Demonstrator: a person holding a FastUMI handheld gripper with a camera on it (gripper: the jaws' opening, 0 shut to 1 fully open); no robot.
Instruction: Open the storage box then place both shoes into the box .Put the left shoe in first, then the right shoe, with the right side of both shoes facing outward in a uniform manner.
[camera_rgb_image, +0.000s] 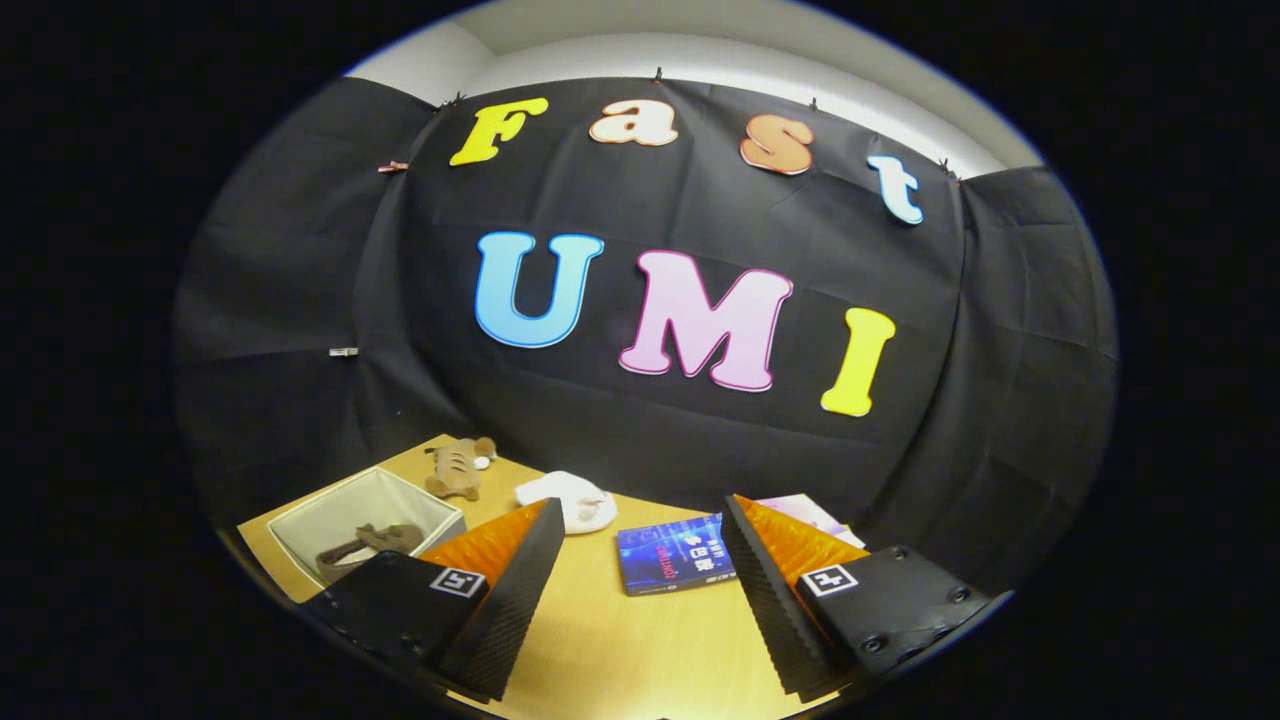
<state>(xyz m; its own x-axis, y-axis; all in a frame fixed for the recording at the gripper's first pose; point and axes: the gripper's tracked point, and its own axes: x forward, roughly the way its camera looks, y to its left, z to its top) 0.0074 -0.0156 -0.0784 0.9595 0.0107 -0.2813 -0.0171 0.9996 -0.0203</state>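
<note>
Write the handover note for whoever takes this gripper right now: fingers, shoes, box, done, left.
Gripper: fingers spread wide over the wooden table, holding nothing.
Storage box: open, off to the left of the left finger, with one brown shoe lying inside.
White shoe: on the table just ahead of the left finger, outside the box.
Also there: a plush toy behind the box, a blue book ahead between the fingers.
Done: box open, one shoe in. I cannot tell which way it faces.
Left: anything still to go in; check the shoes' facing.

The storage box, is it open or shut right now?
Open: the storage box shows its pale inner walls, with a brown shoe lying inside. The gripper has its jaws apart, holding nothing.
</note>
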